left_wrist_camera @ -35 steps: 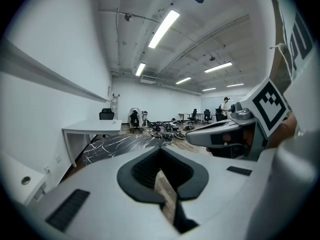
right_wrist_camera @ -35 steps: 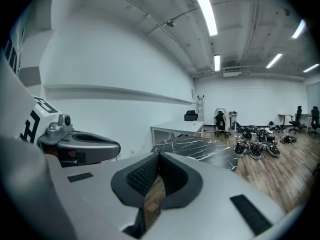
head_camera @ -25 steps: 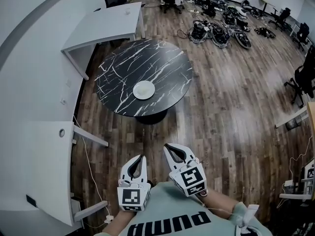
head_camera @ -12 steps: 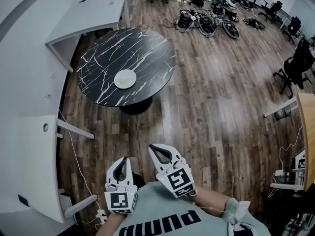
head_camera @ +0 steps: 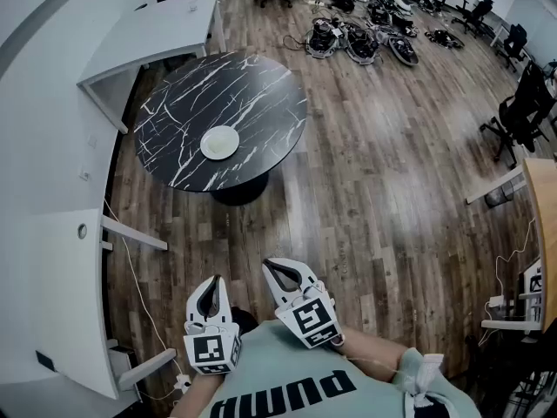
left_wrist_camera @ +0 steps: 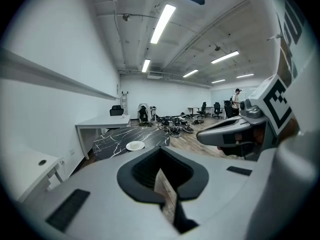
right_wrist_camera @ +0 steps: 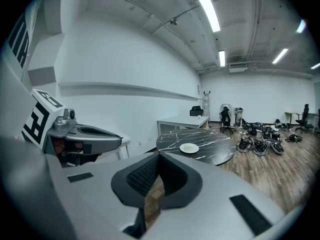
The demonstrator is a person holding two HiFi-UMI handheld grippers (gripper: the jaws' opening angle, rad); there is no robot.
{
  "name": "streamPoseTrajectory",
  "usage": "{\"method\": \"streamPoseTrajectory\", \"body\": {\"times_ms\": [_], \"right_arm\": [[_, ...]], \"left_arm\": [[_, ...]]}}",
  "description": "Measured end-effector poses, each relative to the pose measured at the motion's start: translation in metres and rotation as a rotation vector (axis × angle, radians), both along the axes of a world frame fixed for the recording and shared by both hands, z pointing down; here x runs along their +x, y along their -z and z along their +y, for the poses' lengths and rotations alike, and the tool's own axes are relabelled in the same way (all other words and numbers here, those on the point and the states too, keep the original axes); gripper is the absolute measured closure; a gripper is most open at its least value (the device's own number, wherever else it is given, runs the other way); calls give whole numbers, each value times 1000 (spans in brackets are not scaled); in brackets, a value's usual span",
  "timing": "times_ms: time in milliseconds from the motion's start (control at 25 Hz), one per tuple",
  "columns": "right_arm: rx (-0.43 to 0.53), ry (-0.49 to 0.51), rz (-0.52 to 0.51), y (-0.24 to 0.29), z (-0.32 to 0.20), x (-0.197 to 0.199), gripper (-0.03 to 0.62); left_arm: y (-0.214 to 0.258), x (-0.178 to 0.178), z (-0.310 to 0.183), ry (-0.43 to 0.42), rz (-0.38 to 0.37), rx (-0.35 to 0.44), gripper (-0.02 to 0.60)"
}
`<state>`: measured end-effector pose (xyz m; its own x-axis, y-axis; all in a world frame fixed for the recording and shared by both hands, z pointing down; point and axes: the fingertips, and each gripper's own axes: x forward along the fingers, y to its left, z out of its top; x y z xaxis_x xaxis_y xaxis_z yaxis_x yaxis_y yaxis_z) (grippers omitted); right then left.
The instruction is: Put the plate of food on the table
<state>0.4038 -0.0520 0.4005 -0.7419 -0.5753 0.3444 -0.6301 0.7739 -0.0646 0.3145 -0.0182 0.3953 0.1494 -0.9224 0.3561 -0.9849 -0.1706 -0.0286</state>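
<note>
A white plate (head_camera: 219,143) sits on a round black marble table (head_camera: 261,94), slightly left of the tabletop's middle. Whether it holds food is too small to tell. The table stands on a wooden floor (head_camera: 392,190), with a white desk (head_camera: 157,33) just behind it and a heap of dark gear (head_camera: 361,37) further back. Well away from the table, near the person's chest, are the left gripper (head_camera: 212,280) and right gripper (head_camera: 271,268). Each has its jaws pressed together, with nothing between them.
</note>
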Motion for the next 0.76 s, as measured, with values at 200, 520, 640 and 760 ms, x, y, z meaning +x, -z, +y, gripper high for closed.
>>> {"method": "streamPoseTrajectory", "body": {"times_ms": [200, 520, 640, 760], "right_arm": [[-3, -20, 7, -4, -3, 6, 586], [-10, -38, 17, -10, 2, 16, 586], [-15, -44, 24, -13, 1, 21, 586], [-19, -49, 30, -17, 1, 24, 586]], "left_arm": [[-5, 2, -2, -1, 20, -11, 575], [-12, 9, 0, -1, 45, -23, 575], [-14, 13, -1, -3, 53, -24, 575], [-16, 16, -1, -3, 56, -23, 575]]}}
